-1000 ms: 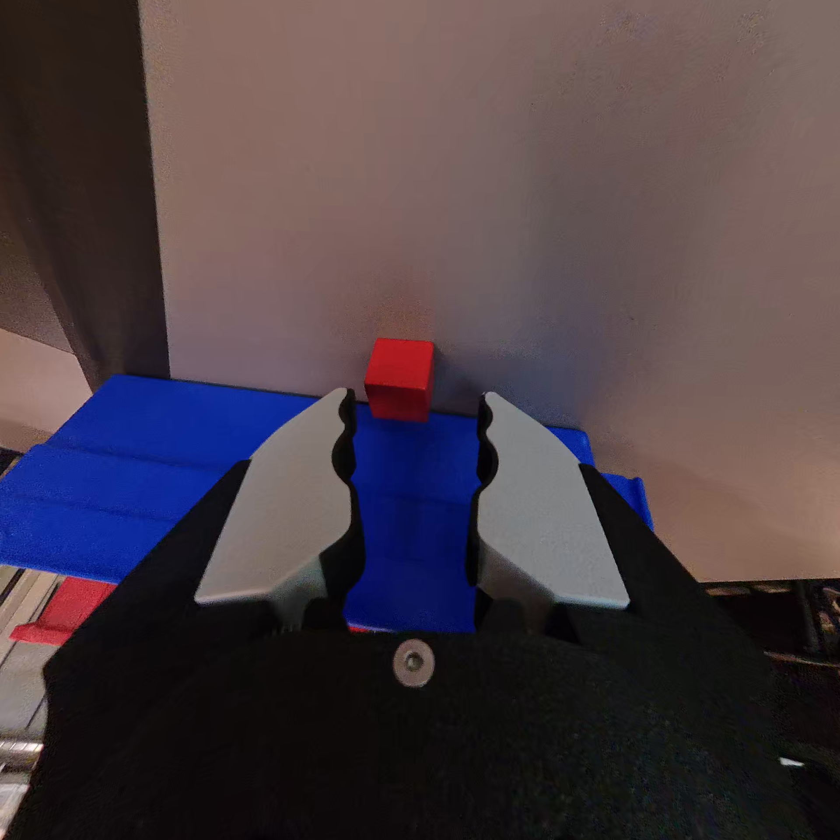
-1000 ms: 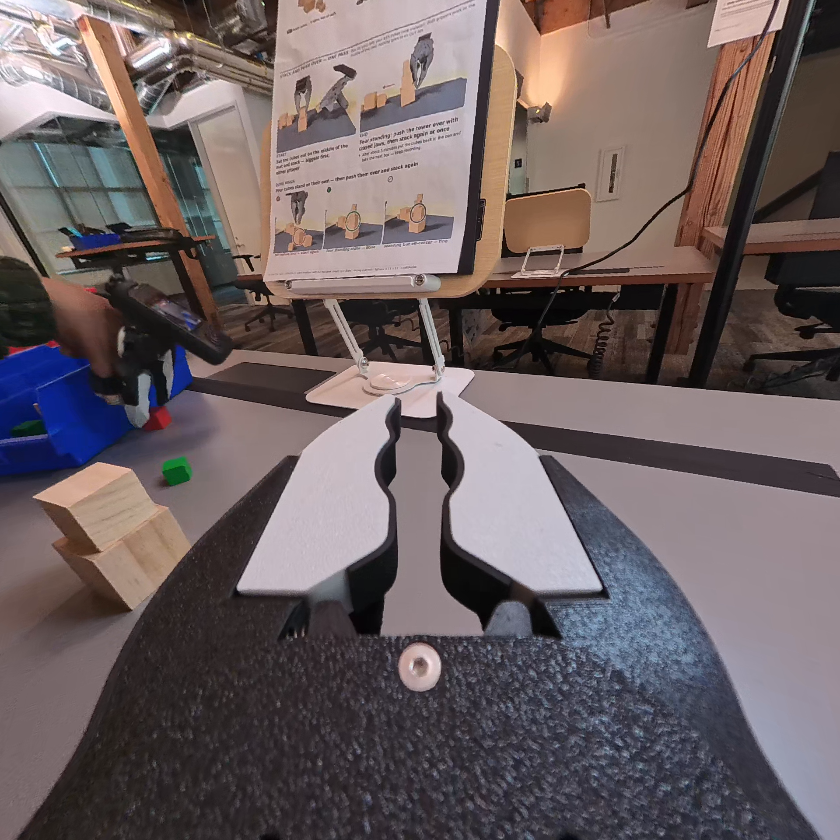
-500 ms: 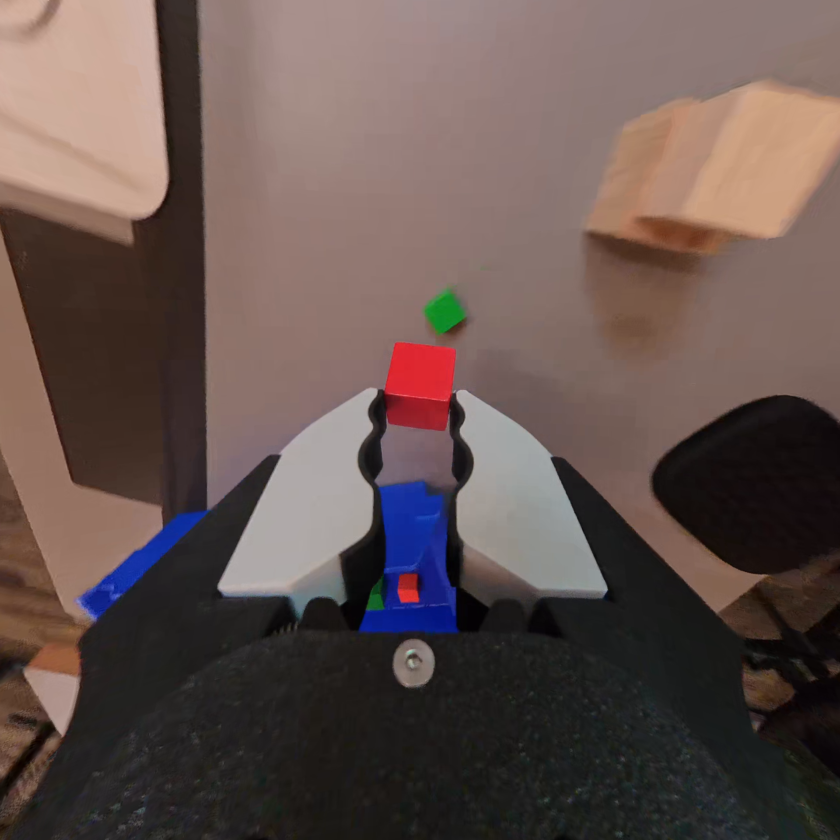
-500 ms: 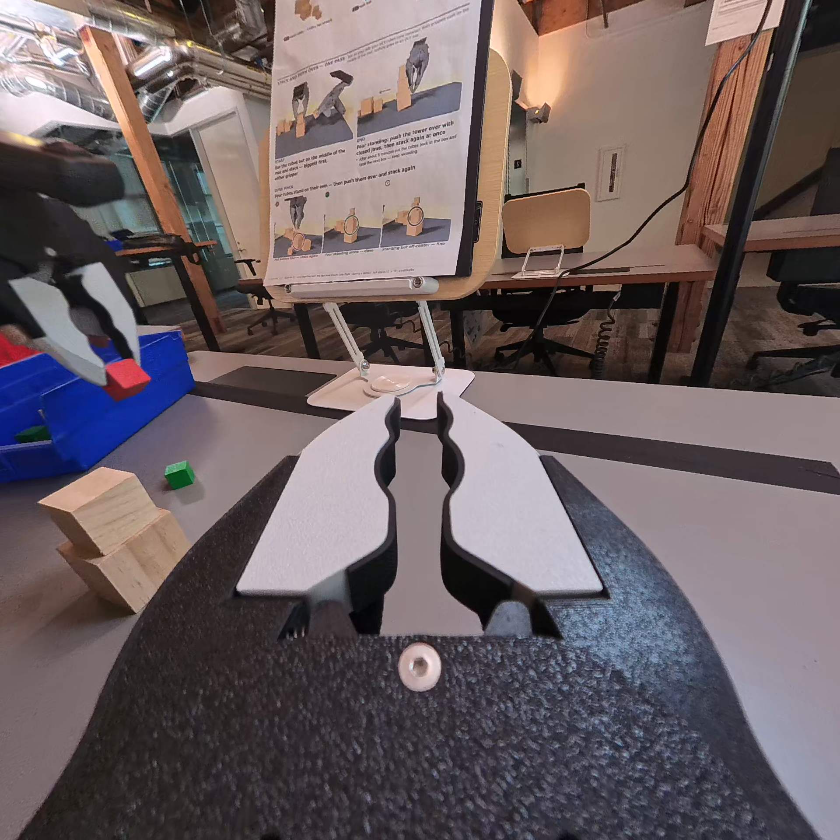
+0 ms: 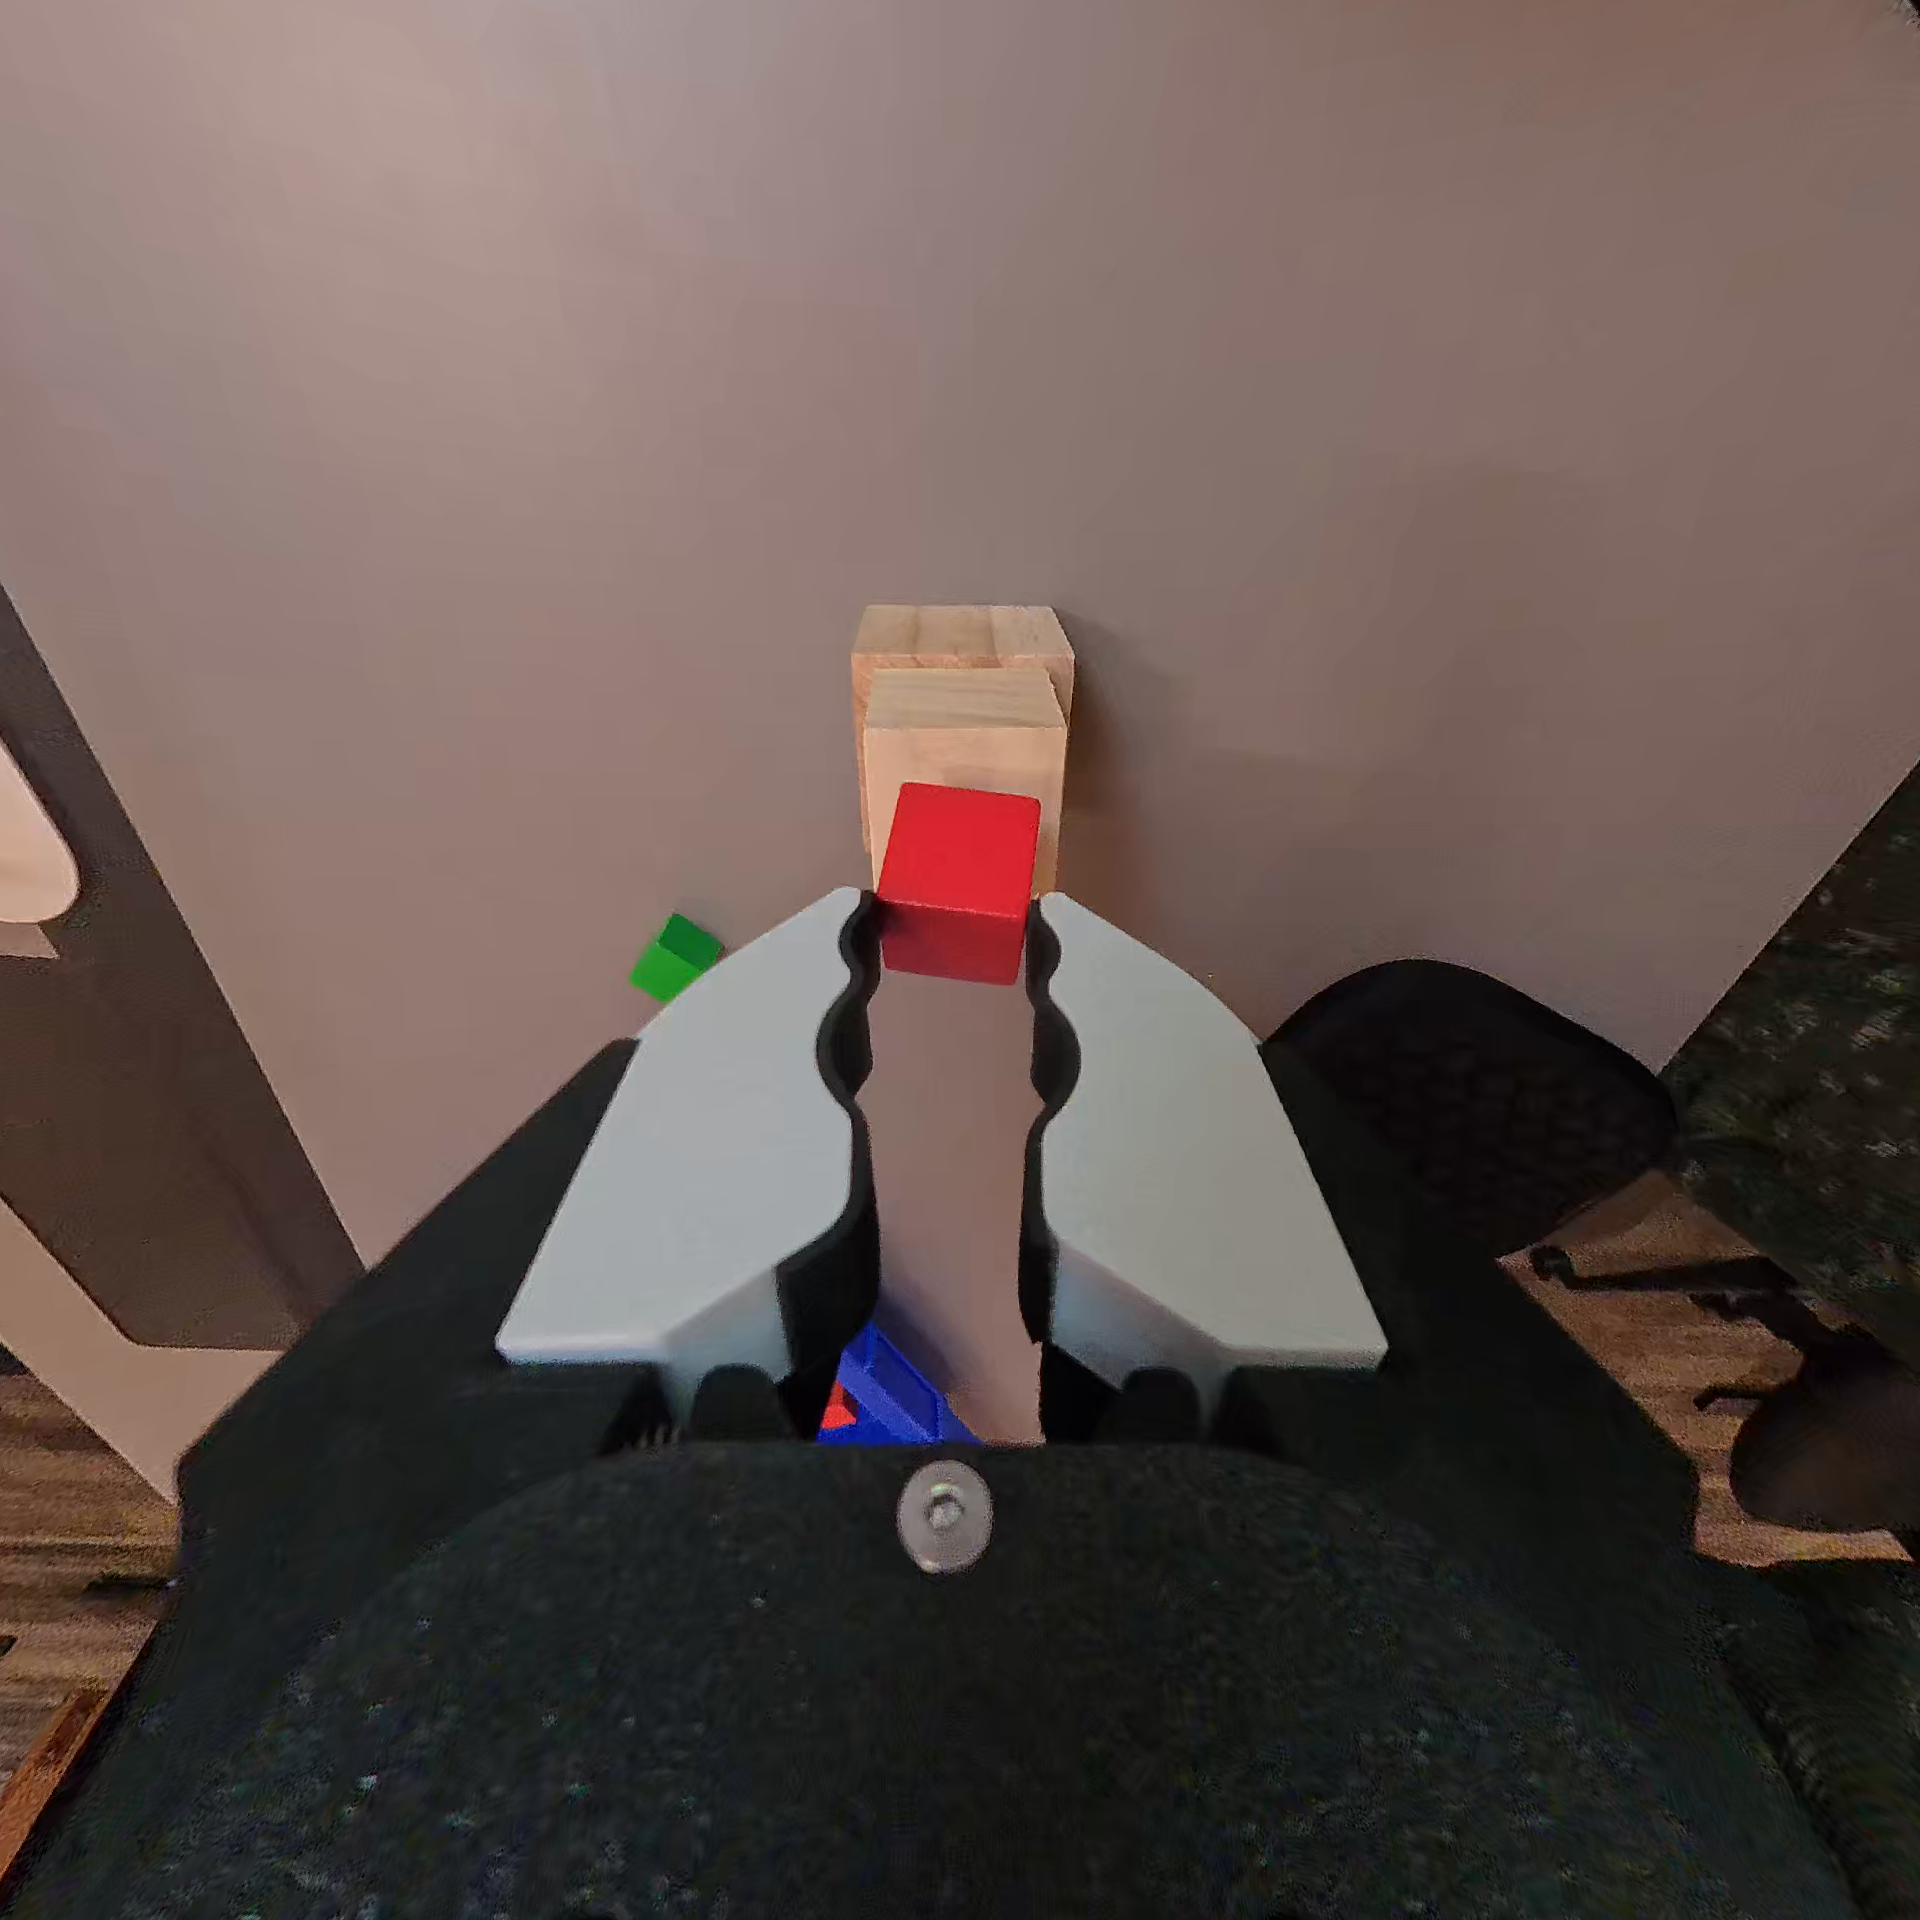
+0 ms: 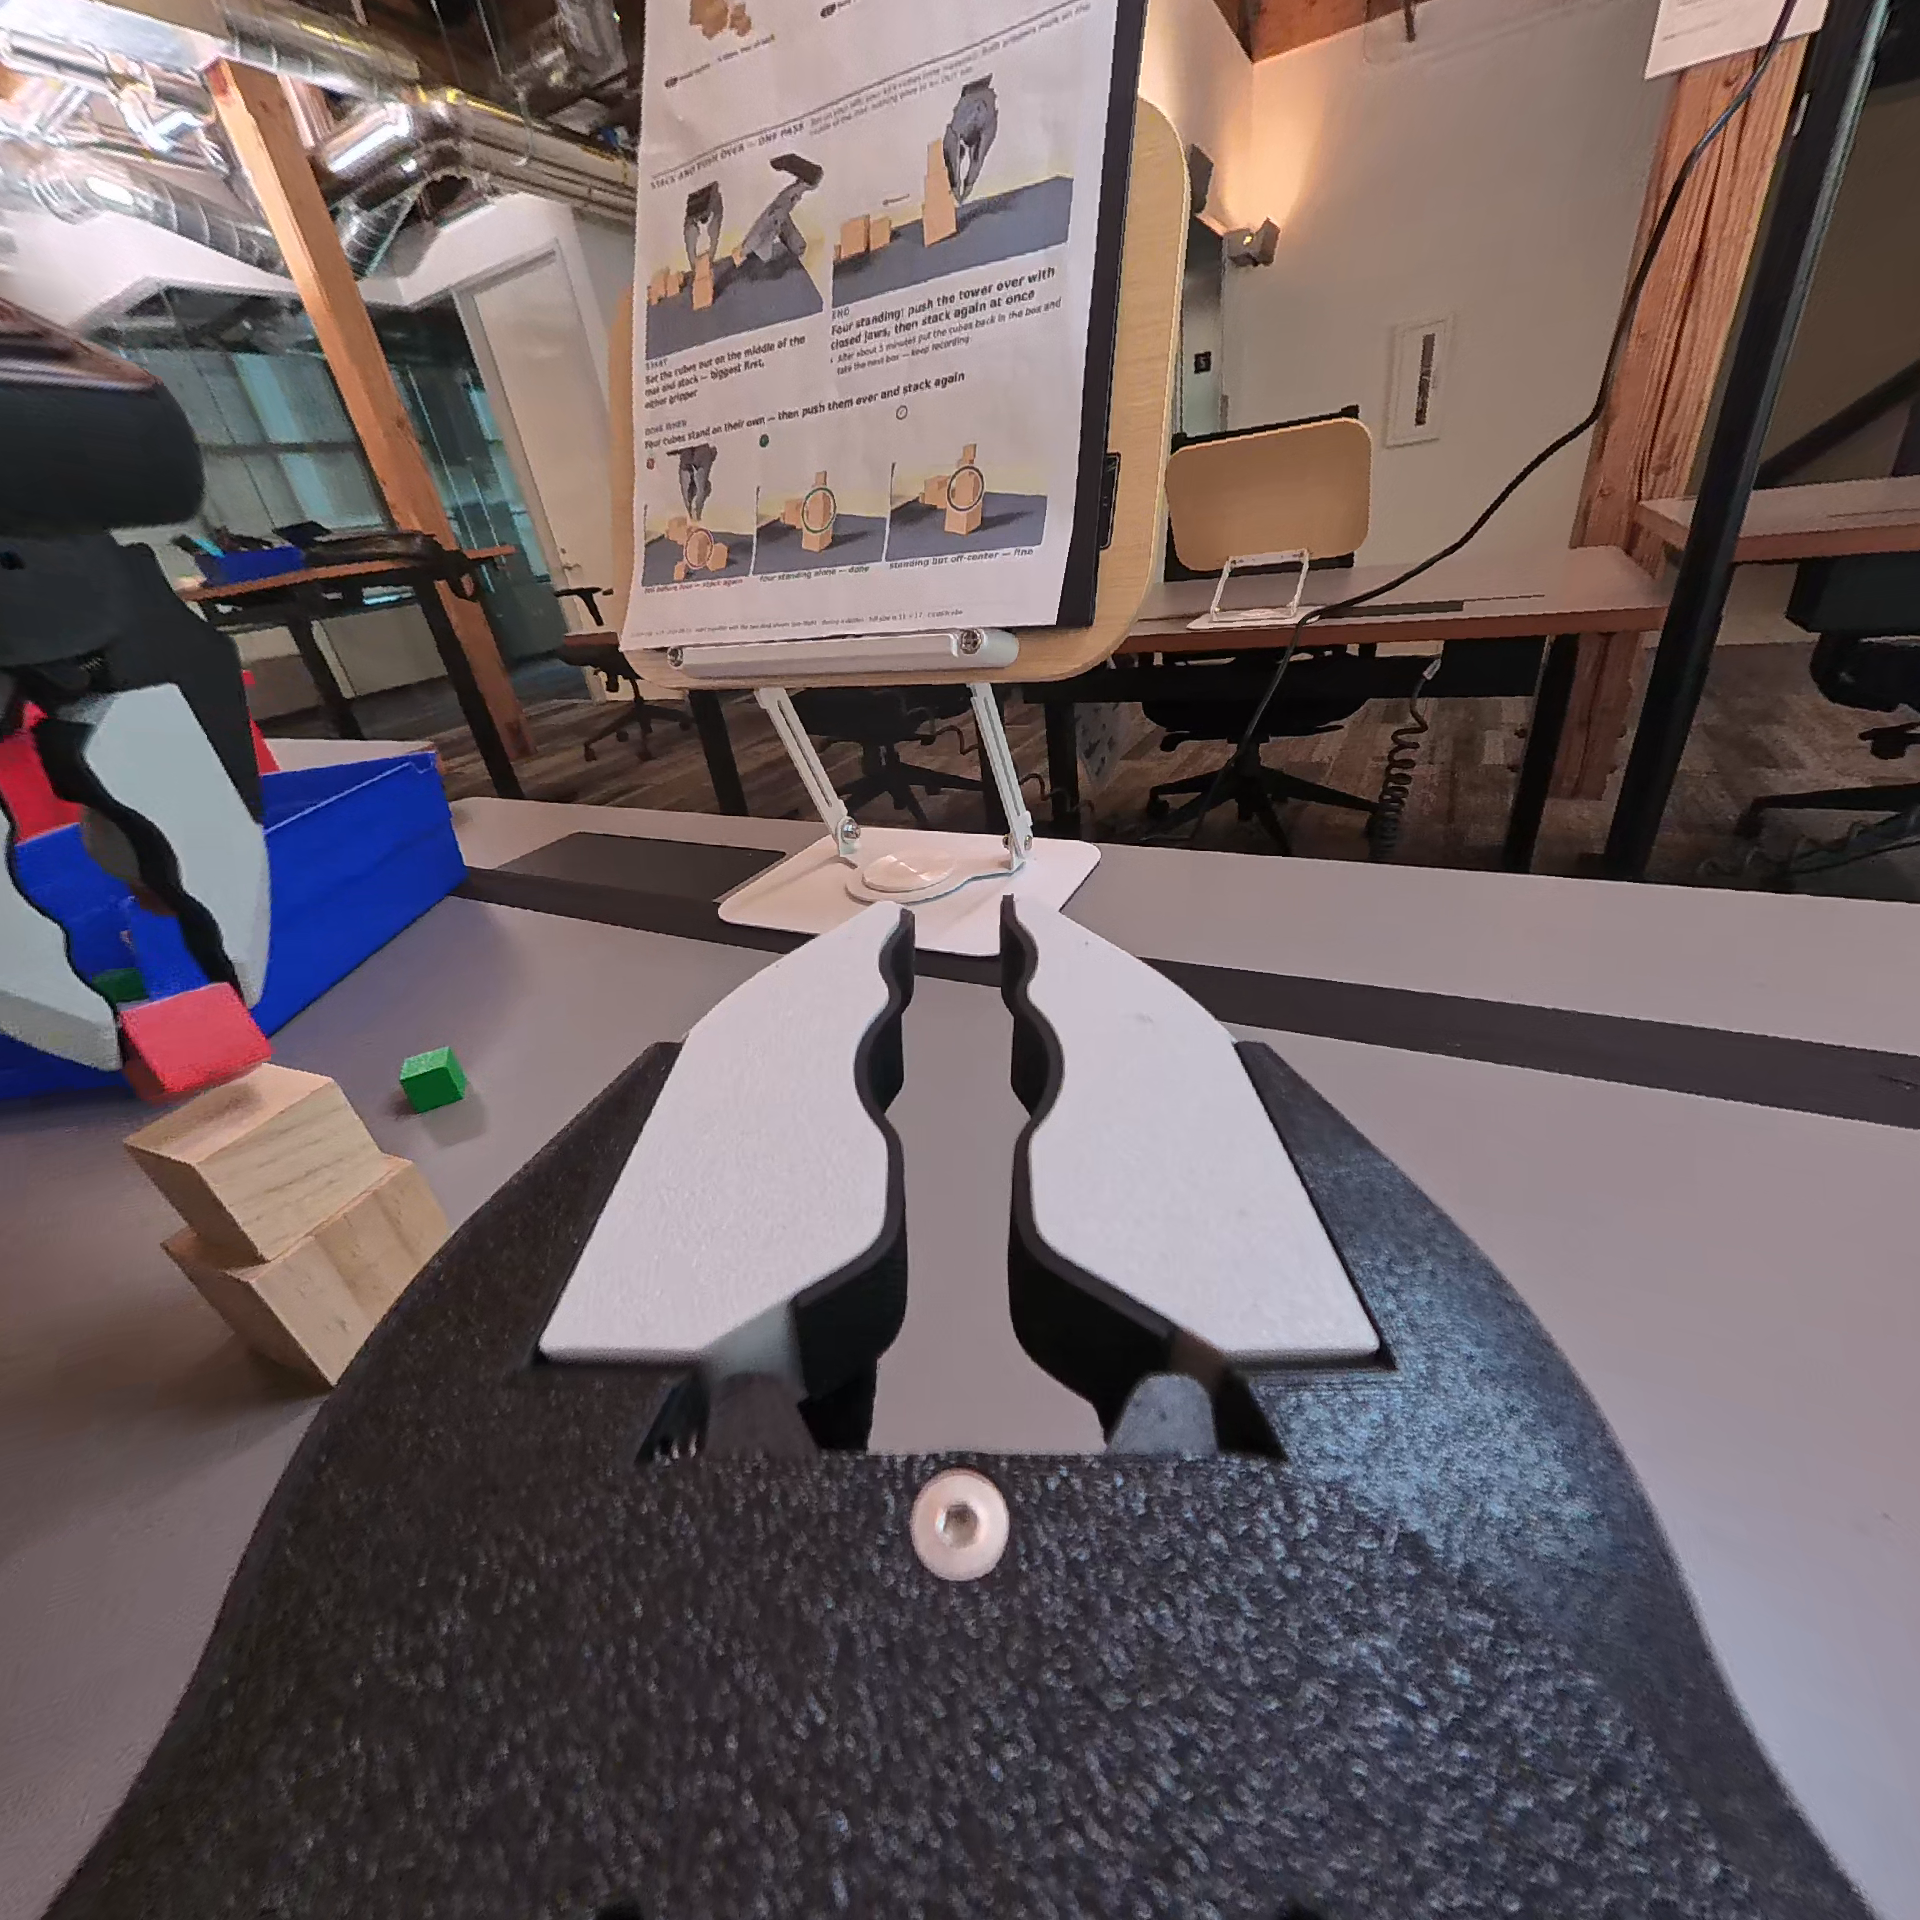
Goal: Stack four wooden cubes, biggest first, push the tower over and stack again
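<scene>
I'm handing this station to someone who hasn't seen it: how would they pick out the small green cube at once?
Start at the blue bin at the left of the grey table. On the table in front of it stands a stack of two wooden blocks, with the left gripper holding a red cube over it. The green cube lies alone beside that stack, the smallest and the only green one on the bare tabletop.

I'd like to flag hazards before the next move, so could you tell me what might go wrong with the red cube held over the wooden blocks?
1. The left gripper pinches the red cube only at its fingertips, so it may slip or twist out.
2. The upper wooden block sits skewed on the lower wooden block; a nudge could shift or topple the pair.
3. A dropped cube might roll toward the small green cube.
</scene>
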Available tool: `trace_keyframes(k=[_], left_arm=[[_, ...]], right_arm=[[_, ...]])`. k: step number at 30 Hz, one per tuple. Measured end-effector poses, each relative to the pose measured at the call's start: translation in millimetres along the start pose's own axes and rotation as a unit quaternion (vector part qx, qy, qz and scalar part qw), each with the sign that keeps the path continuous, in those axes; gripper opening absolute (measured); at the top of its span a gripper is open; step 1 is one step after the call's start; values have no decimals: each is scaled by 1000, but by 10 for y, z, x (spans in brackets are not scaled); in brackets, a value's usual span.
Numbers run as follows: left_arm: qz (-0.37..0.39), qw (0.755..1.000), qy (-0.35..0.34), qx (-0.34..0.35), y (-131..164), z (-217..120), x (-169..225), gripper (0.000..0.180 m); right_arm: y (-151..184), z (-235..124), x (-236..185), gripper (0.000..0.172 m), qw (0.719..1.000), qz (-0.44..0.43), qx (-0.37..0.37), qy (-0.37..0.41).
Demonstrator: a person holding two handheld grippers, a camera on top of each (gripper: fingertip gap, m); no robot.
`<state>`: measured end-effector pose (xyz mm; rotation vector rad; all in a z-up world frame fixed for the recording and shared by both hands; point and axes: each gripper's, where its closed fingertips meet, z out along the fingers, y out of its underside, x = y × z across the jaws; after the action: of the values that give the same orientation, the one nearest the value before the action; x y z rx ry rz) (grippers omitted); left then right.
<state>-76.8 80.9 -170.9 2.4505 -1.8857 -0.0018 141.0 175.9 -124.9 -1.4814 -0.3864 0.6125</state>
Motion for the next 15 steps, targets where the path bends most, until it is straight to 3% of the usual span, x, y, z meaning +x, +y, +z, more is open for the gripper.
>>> trace_keyframes(k=[15], left_arm=[[11, 999, -14, -35, -56, 107, 21, 34]], right_arm=[[1, 4, -30, 18, 1000, 9, -6, -9]])
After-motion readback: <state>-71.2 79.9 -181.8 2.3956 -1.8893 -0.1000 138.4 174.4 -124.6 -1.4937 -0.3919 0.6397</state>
